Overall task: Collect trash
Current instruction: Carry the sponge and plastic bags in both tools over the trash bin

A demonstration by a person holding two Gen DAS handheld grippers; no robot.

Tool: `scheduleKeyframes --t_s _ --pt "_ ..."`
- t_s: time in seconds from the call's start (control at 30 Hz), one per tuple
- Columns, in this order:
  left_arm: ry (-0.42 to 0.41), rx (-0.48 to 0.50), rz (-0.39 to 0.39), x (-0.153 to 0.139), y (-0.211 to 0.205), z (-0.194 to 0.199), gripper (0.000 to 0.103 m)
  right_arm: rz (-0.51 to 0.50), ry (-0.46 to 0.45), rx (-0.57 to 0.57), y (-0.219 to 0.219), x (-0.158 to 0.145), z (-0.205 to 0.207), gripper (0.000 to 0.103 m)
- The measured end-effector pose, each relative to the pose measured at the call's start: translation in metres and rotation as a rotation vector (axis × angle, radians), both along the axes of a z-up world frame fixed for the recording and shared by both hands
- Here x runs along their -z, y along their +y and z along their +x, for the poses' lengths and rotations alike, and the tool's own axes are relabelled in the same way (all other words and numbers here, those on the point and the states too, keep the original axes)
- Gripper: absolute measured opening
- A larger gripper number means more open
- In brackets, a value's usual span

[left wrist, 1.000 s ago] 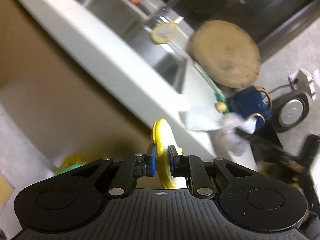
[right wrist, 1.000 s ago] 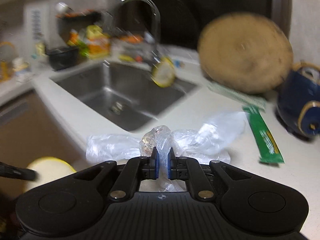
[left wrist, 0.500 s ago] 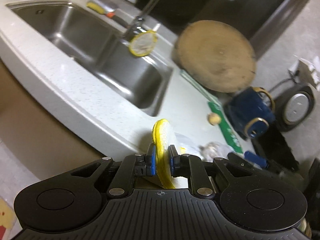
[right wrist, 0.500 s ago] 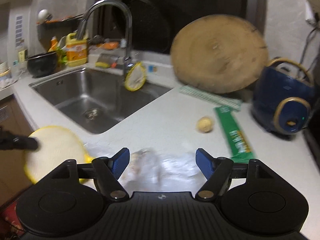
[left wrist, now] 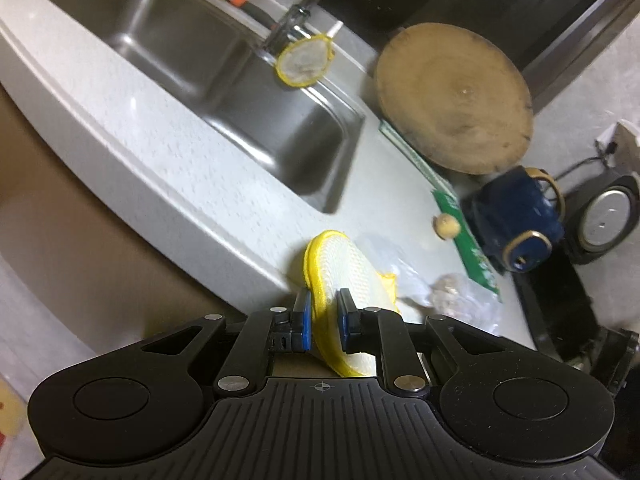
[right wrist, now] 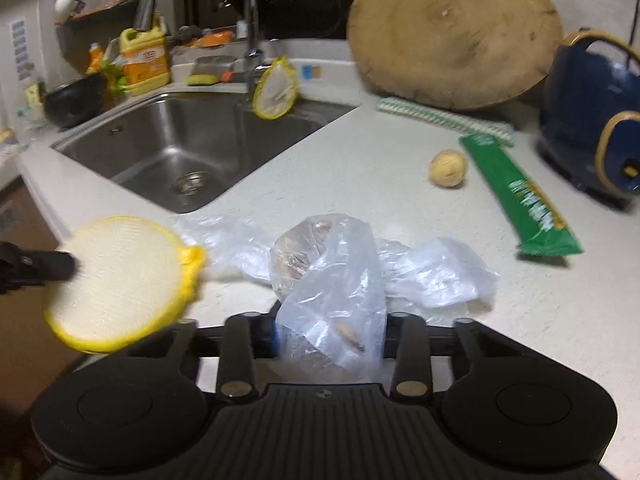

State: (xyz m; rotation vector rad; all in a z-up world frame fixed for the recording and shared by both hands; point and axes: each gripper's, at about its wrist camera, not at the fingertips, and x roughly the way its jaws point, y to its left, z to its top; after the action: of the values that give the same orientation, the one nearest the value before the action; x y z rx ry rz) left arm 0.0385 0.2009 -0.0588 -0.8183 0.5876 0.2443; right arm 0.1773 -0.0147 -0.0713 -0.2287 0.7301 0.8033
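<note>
A pale speckled bench (right wrist: 360, 168) is seen with a stainless steel sink (right wrist: 192, 148) set into it. A curved chrome tap (right wrist: 248, 20) is mounted behind, and a round wooden board (right wrist: 452, 32) is propped against the dark wall.

Dim warm indoor light, motion blur, fisheye-bent edges.

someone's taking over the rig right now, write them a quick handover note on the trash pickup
Left gripper: shut on the yellow-rimmed scrub pad, held at the counter's front edge.
Right gripper: jaws closing, clear plastic bag between them; grip not confirmed.
On the counter: green wrapper and small round yellowish lump, both untouched.
Done: nothing visibly binned.
Left: secure the bag, collect wrapper and lump.
</note>
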Motion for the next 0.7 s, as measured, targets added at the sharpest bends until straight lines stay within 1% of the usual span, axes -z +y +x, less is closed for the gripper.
scheduleKeyframes --t_s 0.07,0.13,0.23,0.3,0.33,0.4,0.5,0.57,0.63,0.7 --pt "-0.009 0.017 -0.015 0.001 0.001 -0.01 0.017 0.027 0.048 -0.049 0.0 -0.003 -0.013 0.029" --pt "-0.01 0.021 -0.027 0.004 0.004 -0.024 0.017 0.026 0.057 -0.084 0.003 -0.004 -0.032 0.029" --pt "-0.002 0.015 -0.06 0.012 0.011 -0.048 0.017 0.053 0.074 -0.122 0.003 -0.01 -0.059 0.027" --pt "0.016 0.013 -0.077 0.02 0.015 -0.063 0.017 0.069 0.152 -0.163 0.004 -0.006 -0.073 0.026" --pt "0.032 0.014 -0.086 0.026 0.017 -0.07 0.017 0.057 0.175 -0.178 0.007 -0.001 -0.081 0.026" --pt "0.082 0.011 -0.101 0.042 0.021 -0.078 0.016 0.012 0.217 -0.207 0.014 0.014 -0.094 0.025" --pt "0.152 -0.008 -0.174 0.075 0.03 -0.087 0.016 -0.053 0.313 -0.197 0.022 0.043 -0.1 0.025" --pt "0.201 -0.021 -0.211 0.098 0.034 -0.089 0.016 -0.073 0.373 -0.184 0.023 0.057 -0.099 0.025" --pt "0.248 -0.027 -0.246 0.121 0.035 -0.089 0.016 -0.106 0.41 -0.172 0.024 0.072 -0.095 0.025" --pt "0.3 -0.025 -0.276 0.145 0.034 -0.086 0.016 -0.158 0.43 -0.142 0.021 0.088 -0.092 0.025"
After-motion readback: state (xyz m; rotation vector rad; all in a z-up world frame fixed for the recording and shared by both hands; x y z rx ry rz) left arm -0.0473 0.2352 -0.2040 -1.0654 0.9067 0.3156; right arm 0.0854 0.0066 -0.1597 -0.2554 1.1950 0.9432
